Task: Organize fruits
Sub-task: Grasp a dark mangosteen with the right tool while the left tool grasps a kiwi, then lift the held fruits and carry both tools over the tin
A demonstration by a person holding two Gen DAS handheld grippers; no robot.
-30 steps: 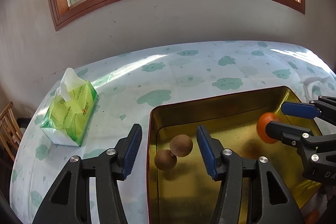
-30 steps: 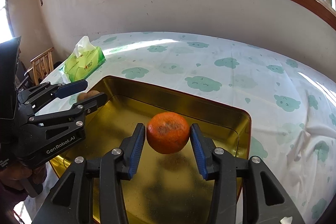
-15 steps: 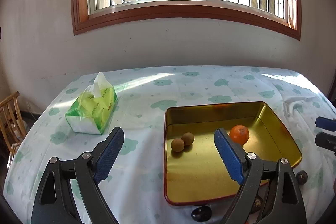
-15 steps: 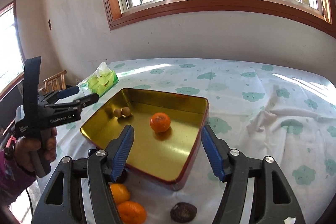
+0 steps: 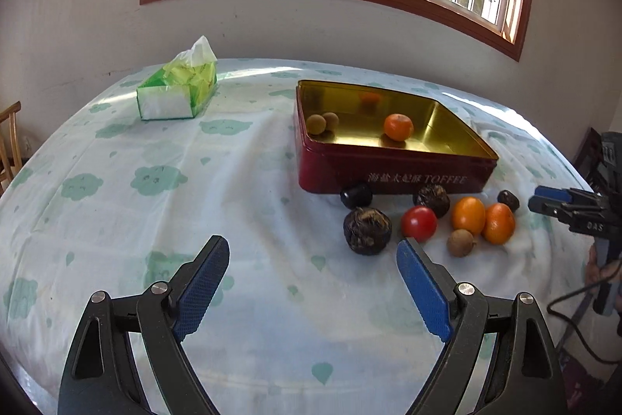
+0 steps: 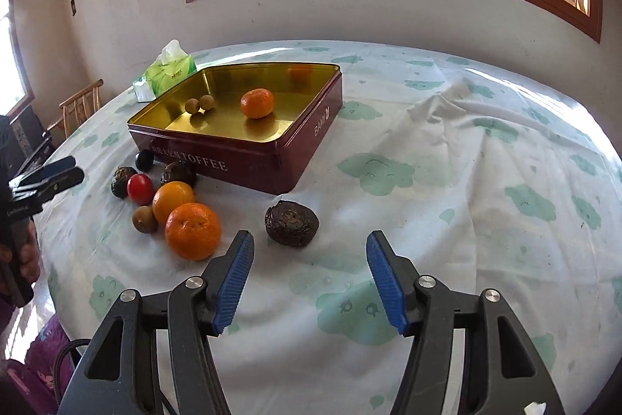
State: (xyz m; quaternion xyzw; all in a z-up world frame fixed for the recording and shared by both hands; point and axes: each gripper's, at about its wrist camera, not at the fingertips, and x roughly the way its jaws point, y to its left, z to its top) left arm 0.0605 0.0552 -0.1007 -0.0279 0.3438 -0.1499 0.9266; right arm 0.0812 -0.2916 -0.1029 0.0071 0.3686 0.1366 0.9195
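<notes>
A red tin (image 5: 388, 177) (image 6: 248, 162) with a gold inside holds a mandarin (image 5: 397, 126) (image 6: 256, 102) and two small brown longans (image 5: 322, 122) (image 6: 199, 104). Several loose fruits lie on the cloth before it: two oranges (image 6: 193, 230), a red tomato (image 5: 418, 223) and dark wrinkled fruits (image 5: 367, 230). My left gripper (image 5: 311, 251) hangs open and empty, short of the nearest dark fruit. My right gripper (image 6: 309, 240) is open with its jaws closing; a dark fruit (image 6: 291, 222) lies just ahead of its tips, untouched.
A green tissue pack (image 5: 177, 86) stands at the far left of the round table with its cloud-print cloth (image 5: 155, 181). A wooden chair (image 6: 79, 104) stands beyond the table's left edge. A wall with a window rises behind.
Both grippers have drawn back from the tin toward the table's near side. The right gripper let go of the mandarin, which now rests in the tin. The left jaws opened wider.
</notes>
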